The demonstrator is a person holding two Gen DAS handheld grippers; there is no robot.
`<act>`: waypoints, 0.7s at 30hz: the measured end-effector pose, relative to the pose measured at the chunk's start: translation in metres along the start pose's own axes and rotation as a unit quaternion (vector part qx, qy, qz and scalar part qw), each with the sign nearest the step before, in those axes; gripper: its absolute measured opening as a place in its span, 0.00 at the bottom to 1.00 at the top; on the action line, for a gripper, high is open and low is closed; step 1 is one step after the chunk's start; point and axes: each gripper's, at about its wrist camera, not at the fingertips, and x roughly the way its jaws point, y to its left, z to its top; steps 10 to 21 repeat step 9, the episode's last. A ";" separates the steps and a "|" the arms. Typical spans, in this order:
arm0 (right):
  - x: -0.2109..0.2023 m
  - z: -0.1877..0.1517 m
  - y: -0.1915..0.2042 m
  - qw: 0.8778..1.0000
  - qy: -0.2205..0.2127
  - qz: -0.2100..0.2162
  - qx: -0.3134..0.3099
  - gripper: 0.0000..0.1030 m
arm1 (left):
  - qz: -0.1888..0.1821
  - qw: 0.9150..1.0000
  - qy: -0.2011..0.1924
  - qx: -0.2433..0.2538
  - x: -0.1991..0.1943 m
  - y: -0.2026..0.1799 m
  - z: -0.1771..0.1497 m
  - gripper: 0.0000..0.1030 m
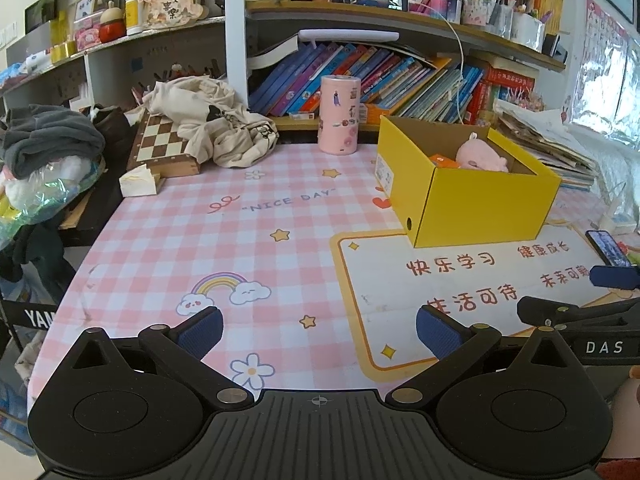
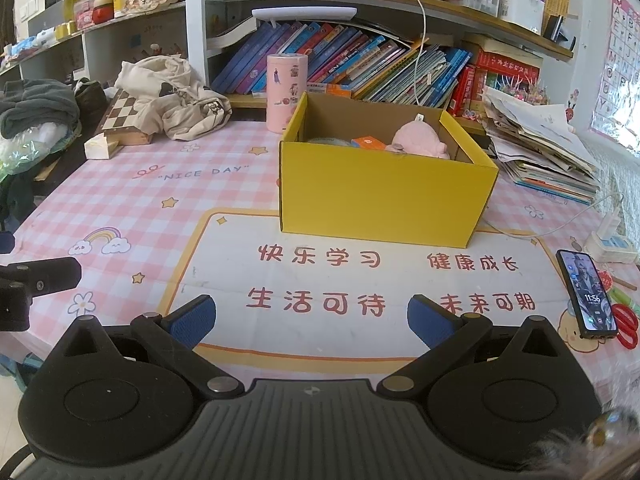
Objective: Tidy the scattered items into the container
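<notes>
Two grippers, left gripper and right gripper, spread wide, empty, yellow box ahead of both

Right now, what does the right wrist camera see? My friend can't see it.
A yellow box stands open on a pink checked table mat, with a pink plush toy and a small orange box inside. The right hand-held gripper is open and empty in front; a phone lies at right.

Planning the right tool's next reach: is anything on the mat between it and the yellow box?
Nothing visible: only bare mat lies between the open right tool and the box. The phone sits off right.
</notes>
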 end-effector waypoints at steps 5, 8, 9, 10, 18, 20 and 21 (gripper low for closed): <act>0.001 0.001 -0.001 1.000 0.002 0.001 -0.002 1.00 | -0.006 1.000 -0.002 -0.006 0.000 0.001 0.000 1.00; 0.002 0.002 -0.001 1.000 0.004 0.002 -0.005 1.00 | -0.011 1.000 -0.004 -0.007 0.000 0.000 0.001 1.00; 0.003 0.002 -0.002 1.000 0.004 0.002 -0.006 1.00 | -0.012 1.000 -0.005 -0.007 0.000 -0.001 0.001 1.00; 0.003 0.002 -0.002 1.000 0.004 0.002 -0.006 1.00 | -0.012 1.000 -0.005 -0.007 0.000 -0.001 0.001 1.00; 0.003 0.002 -0.002 1.000 0.004 0.002 -0.006 1.00 | -0.012 1.000 -0.005 -0.007 0.000 -0.001 0.001 1.00; 0.003 0.002 -0.002 1.000 0.004 0.002 -0.006 1.00 | -0.012 1.000 -0.005 -0.007 0.000 -0.001 0.001 1.00; 0.003 0.002 -0.002 1.000 0.004 0.002 -0.006 1.00 | -0.012 1.000 -0.005 -0.007 0.000 -0.001 0.001 1.00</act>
